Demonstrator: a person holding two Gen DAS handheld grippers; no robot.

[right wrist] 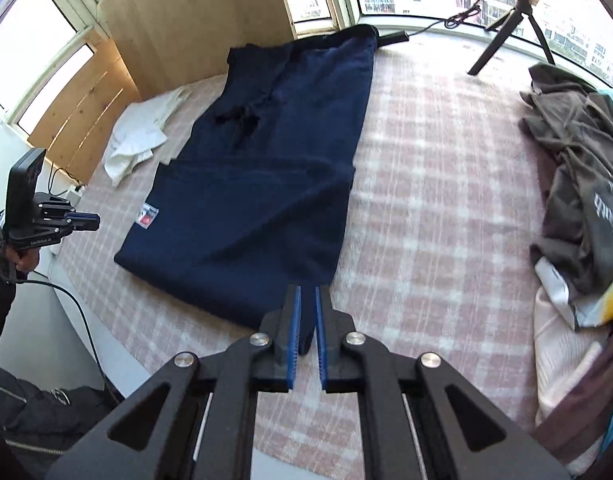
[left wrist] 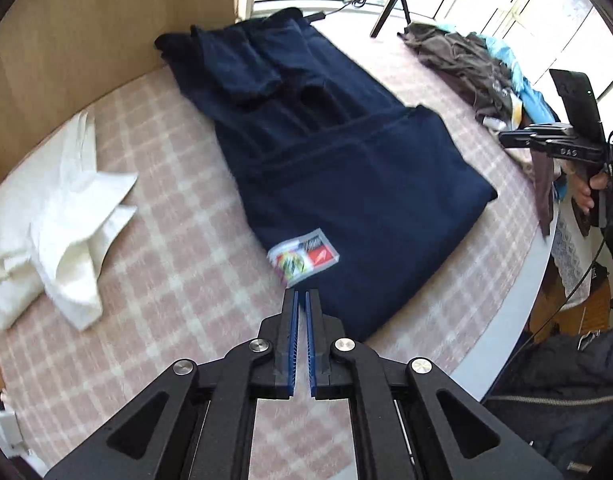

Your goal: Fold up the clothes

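Observation:
A navy garment [left wrist: 346,184] [right wrist: 246,208] lies flat on the pink checked cover [left wrist: 166,280] [right wrist: 426,200], its near part folded up over the rest. A small colourful label [left wrist: 302,260] [right wrist: 147,216] sits by its near left corner. My left gripper [left wrist: 301,294] [right wrist: 96,220] hangs shut just off that corner with nothing between its pads. My right gripper [right wrist: 308,290] [left wrist: 502,138] is shut above the near right corner. Navy cloth shows through the narrow gap there, but the corner lies flat and unlifted.
A crumpled white cloth [left wrist: 66,220] [right wrist: 134,140] lies left of the garment. A pile of grey, brown and blue clothes [left wrist: 466,64] [right wrist: 578,184] fills the right side. A tripod [left wrist: 390,4] [right wrist: 506,24] stands at the back by the windows. A wooden panel [left wrist: 106,20] borders the left.

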